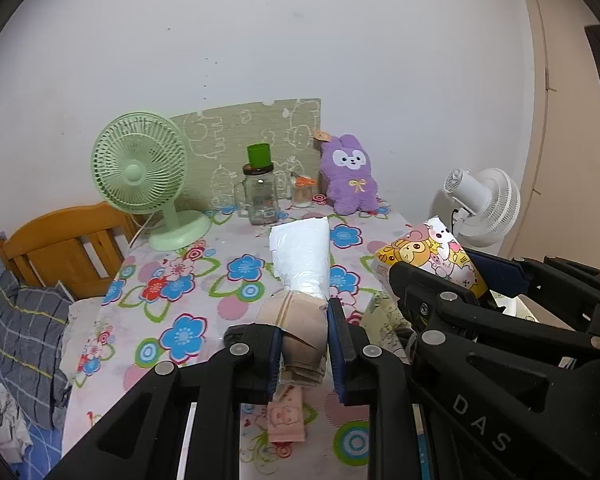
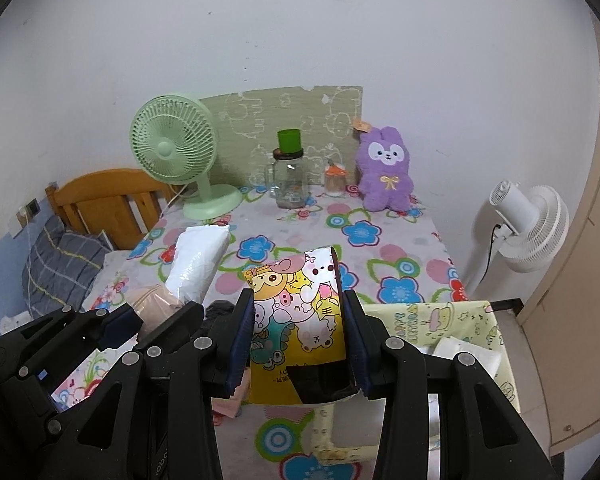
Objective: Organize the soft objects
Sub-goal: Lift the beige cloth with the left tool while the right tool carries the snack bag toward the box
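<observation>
Small bedroom corner, white wall, and a table (image 1: 204,280) under a loud flower-print cloth. The left gripper (image 1: 304,344) has its jaws pinched tight on a beige folded cloth bundle (image 1: 300,320) with a white plastic-wrapped pack (image 1: 302,260) sticking out of its far end, held up over the table. The right gripper (image 2: 299,344) clamps a tissue pack (image 2: 300,312) covered in cartoon animals, yellow and shiny, also lifted just above the near edge. A purple plush bunny (image 2: 386,172) sits by the wall, near a green fan (image 2: 176,148).
</observation>
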Motion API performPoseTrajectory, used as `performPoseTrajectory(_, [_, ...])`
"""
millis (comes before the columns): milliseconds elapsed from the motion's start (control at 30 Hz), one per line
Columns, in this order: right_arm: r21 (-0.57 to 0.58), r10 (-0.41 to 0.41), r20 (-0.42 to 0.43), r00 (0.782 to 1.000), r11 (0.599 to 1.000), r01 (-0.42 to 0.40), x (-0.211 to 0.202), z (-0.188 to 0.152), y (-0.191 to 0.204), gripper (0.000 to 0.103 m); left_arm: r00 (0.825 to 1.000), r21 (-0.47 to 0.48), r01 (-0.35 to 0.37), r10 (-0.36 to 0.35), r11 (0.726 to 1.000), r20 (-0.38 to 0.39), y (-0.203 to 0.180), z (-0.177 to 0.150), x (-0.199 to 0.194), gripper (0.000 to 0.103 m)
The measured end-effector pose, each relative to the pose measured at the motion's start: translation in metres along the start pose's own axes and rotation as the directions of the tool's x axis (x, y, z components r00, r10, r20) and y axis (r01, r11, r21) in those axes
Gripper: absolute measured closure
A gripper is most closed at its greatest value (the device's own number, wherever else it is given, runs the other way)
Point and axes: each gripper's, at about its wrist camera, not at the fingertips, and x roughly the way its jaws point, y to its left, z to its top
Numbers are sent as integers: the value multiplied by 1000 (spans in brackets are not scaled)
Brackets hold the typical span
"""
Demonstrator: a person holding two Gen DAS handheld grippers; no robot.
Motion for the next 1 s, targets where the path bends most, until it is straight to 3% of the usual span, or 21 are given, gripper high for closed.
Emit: performPoseTrajectory(1000, [113, -67, -68, 995, 991, 75, 33, -13, -86, 57, 991, 79, 117, -110, 990, -79, -76, 7, 61, 83])
